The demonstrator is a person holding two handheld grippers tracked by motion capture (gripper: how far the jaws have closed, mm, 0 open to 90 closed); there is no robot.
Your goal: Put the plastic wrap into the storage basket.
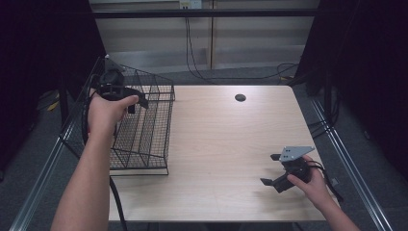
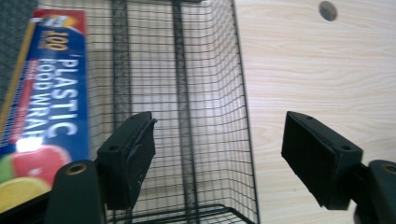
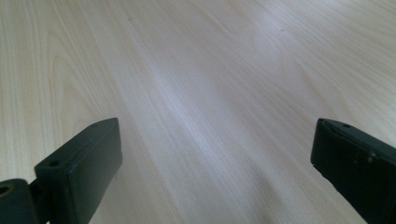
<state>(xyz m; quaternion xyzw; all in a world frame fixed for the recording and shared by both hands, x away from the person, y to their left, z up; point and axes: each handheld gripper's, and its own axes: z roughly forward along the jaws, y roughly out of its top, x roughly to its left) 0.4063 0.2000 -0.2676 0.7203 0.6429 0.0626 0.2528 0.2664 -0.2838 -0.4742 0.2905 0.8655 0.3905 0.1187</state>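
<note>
A black wire-mesh basket with several long compartments (image 1: pixel 144 126) stands on the left part of the pale wood-grain surface (image 1: pixel 226 144), reaching from about 9 o'clock toward 11 o'clock in the high view, with its outer side at the surface's left edge. The left gripper (image 1: pixel 136 102) hangs over the basket's far end, held in the person's left hand (image 1: pixel 107 111), and its jaws are spread wide apart with nothing between them. In the left gripper view those jaws frame the mesh compartments, with one jaw over the basket and the other over bare wood beside the basket's right wall. A long blue cardboard box printed "PLASTIC FOOD WRAP" (image 2: pixel 44 98) lies lengthwise at the left of that view, at about 9 o'clock, along the basket's outermost side; whether it rests inside the outermost compartment or just beyond the mesh cannot be told. The right gripper (image 1: pixel 271 170) is well apart from the basket, low over the surface at about 4 o'clock, in the person's right hand (image 1: pixel 310 185). Its jaws too are released and wide, with bare wood between them in the right gripper view. A small dark round hole (image 1: pixel 240 97) sits in the surface near its far edge, at about 12 o'clock.
</note>
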